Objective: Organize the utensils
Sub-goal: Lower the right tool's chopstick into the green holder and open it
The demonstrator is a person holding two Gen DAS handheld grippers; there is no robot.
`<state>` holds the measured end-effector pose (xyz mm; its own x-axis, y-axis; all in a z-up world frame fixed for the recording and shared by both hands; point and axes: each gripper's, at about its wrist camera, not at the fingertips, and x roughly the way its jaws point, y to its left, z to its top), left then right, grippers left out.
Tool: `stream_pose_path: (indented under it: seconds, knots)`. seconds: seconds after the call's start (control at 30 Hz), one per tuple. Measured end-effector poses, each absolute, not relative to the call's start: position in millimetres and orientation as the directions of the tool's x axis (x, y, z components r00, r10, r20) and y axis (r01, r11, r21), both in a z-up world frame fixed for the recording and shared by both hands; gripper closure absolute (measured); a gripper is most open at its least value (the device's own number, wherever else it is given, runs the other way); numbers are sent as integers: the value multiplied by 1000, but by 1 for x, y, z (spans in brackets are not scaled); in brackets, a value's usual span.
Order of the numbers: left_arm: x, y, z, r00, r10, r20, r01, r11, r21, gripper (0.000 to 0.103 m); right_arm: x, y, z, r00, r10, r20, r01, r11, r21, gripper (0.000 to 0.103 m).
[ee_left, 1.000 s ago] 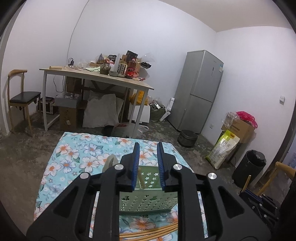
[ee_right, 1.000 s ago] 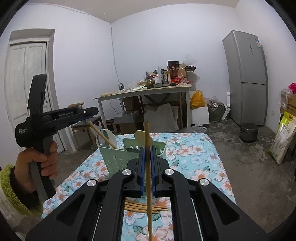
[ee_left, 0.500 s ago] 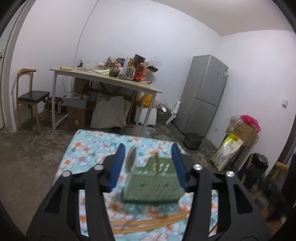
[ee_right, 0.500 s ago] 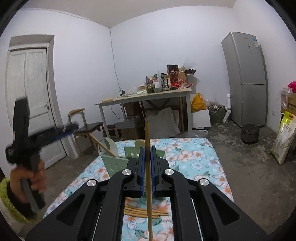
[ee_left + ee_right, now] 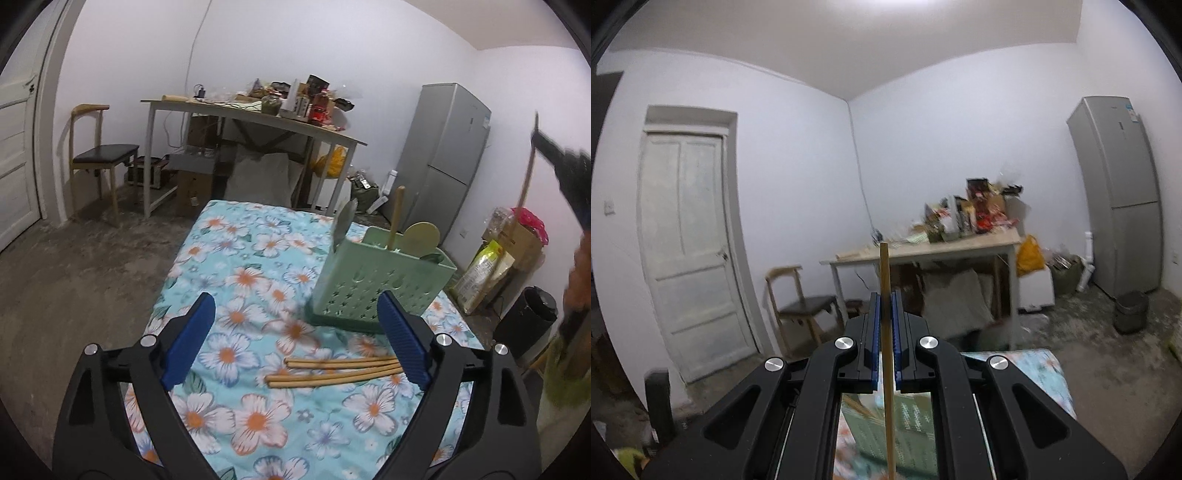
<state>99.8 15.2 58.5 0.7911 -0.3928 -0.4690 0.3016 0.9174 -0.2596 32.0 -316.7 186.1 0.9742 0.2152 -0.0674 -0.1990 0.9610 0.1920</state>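
Observation:
A green perforated utensil holder [image 5: 376, 284] stands on the floral tablecloth [image 5: 243, 280], with a spoon, a wooden handle and a round spatula upright in it. Three wooden chopsticks [image 5: 332, 371] lie flat in front of it. My left gripper [image 5: 295, 336] hovers above them, its jaws opening wide with nothing between the pads. My right gripper [image 5: 885, 325] is shut on a single upright chopstick [image 5: 884, 280], raised above the holder [image 5: 905, 432]. In the left wrist view that gripper is a blur at the right edge with its chopstick [image 5: 526, 173].
A cluttered wooden table [image 5: 258, 118] and a chair [image 5: 99, 155] stand by the back wall, a grey fridge [image 5: 447, 158] to the right. A white door [image 5: 690, 236] is at the left. Bags, a box and a black bin [image 5: 528, 321] crowd the right floor.
My left gripper opened wide and dropped towards the chopsticks on the cloth, shifting left of the holder. My right gripper rose with its chopstick, so its view tilted up to the room.

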Motion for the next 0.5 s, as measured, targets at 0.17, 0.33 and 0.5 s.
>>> stream_pose_path:
  seconds: [0.17,0.33,0.5]
  knots:
    - [92,18,60,804,-393,-447,310,917,-249,13,63,-315,213,965,263,-10,-256,946,200,97]
    - [89,18,61,818,-379,-433,311,924,-221,12,95,-304,226,966,260,3,-257,953,162,97]
    - [89,20,59,813,-381,-441,313,924,-221,12,143,-288,211,964,256,-78,-246,962,122,97]
